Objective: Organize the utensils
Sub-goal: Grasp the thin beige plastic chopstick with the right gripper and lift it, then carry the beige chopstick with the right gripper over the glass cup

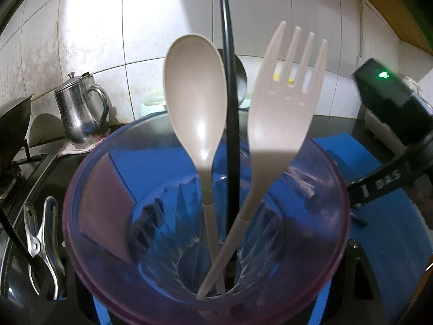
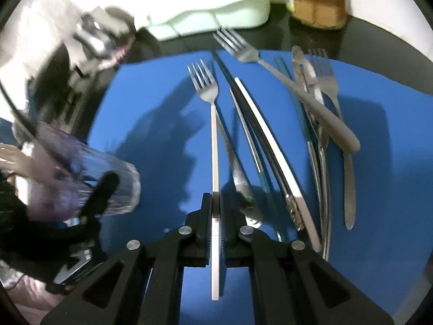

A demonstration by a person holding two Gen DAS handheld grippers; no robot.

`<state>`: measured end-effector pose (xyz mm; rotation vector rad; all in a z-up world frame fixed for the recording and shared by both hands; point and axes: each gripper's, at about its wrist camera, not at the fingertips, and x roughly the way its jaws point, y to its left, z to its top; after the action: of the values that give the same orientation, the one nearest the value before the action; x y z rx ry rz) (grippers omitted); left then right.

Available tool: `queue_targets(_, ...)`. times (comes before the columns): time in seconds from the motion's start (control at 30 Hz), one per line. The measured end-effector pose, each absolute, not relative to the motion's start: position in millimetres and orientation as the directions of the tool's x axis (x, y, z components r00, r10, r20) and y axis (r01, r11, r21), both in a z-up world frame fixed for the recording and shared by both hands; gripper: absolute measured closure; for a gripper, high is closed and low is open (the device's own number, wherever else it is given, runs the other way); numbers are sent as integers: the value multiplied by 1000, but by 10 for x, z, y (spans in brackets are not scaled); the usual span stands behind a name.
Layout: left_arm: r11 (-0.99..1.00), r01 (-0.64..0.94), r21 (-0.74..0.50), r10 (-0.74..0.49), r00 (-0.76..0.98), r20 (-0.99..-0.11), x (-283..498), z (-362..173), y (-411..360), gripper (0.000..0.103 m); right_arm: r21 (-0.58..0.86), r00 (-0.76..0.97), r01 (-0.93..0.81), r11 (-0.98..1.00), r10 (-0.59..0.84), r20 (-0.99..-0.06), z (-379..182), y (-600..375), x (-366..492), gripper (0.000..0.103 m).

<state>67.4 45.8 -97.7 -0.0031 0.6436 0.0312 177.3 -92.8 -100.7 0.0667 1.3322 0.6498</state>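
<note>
Left wrist view: the left gripper (image 1: 208, 308) is clamped round a purple-tinted glass (image 1: 113, 211) holding a beige spoon (image 1: 196, 92), a beige fork (image 1: 281, 103) and a black utensil. A steel jug (image 1: 78, 113) stands far left and a metal clip (image 1: 43, 243) lies near left.

Right wrist view: the right gripper (image 2: 215, 208) pinches a white-handled fork (image 2: 213, 124) above the blue mat (image 2: 151, 92). Right beside it there's a jumble of knives and forks (image 2: 319, 113), with a jar (image 2: 319, 2) at the far edge.

Dented steel jug (image 1: 79, 113) stands before the white tiled wall (image 1: 94, 27), a steel spring clip (image 1: 44, 246) nearer the camera
</note>
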Motion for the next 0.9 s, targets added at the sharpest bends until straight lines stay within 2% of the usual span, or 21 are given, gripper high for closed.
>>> queue_targets(0.4,1000,-30,7,28,799,-600,676,-977,458,19,447,285,-422,789,584,-760,-498,-1191,1535,96)
queue_targets(0.9,1000,-30,7,28,799,-601,678,-977,457,19,469,383,-455,757,642,-664,-158,-1234,1381,96)
